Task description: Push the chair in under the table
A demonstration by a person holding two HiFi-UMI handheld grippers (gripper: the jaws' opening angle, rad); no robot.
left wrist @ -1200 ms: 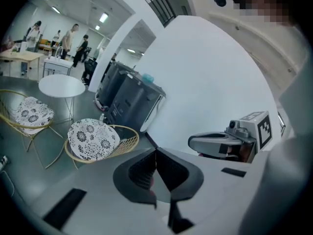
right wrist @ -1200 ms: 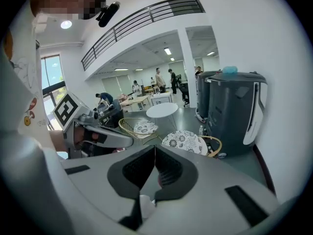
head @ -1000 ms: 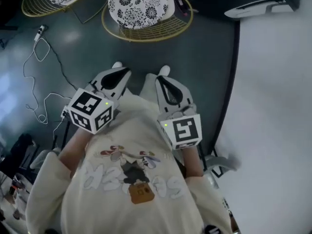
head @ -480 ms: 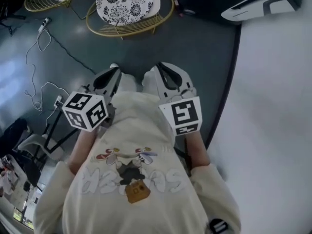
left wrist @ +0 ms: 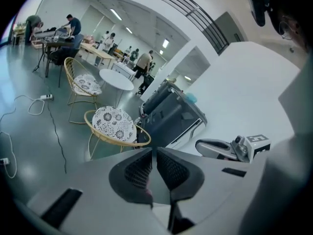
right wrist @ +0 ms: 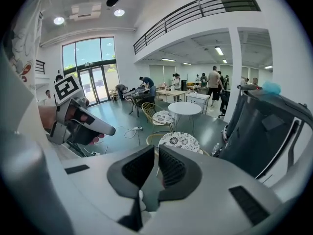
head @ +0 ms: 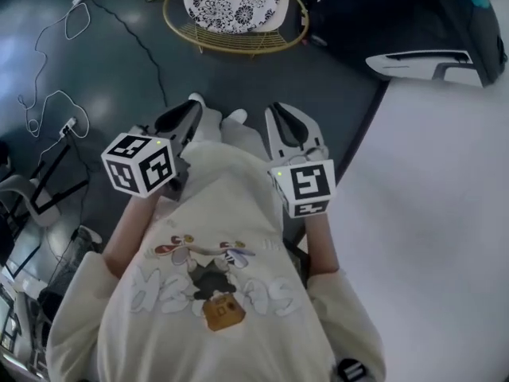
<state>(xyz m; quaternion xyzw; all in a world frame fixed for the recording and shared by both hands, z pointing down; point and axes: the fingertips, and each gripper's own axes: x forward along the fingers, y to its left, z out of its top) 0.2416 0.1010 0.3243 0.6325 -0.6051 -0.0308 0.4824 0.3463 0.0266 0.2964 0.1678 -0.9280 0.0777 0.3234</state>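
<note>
Floor (head: 119, 62): dark grey-green and glossy, filling most of the head view. A white surface (head: 445, 237) with a dark curved edge takes the right side of that view; I cannot tell what it is.

Dark bulky unit (head: 398, 10): at the top right in the head view, and in front of me in both gripper views (left wrist: 168, 112) (right wrist: 266, 131).

My cream sweatshirt (head: 207, 293), with a cartoon print, fills the lower middle of the head view.

Round white table (right wrist: 185, 107): well ahead of me, also seen from the left gripper view (left wrist: 116, 79). A second wire chair (left wrist: 84, 84) stands beside it.

Chair (head: 235, 6): gold wire frame with a black-and-white patterned cushion. It stands on the floor ahead of both my grippers and well apart from them, just beside the dark unit. In the gripper views (left wrist: 115, 126) (right wrist: 181, 142) it sits nearer to me than the table, out in the open and not under it.

Left gripper (head: 191, 110): held in front of me, pointing toward the chair, with its marker cube (head: 141, 164) toward me. In its own view (left wrist: 152, 153) the jaws are together with nothing between them.

Right gripper (head: 280, 111): level with the left one and near it, with its marker cube (head: 305, 188) toward me. Its jaws (right wrist: 156, 151) are also together and hold nothing.

Cable (head: 48, 106): looped loosely on the floor at left.

People stand at desks far back in both gripper views.
</note>
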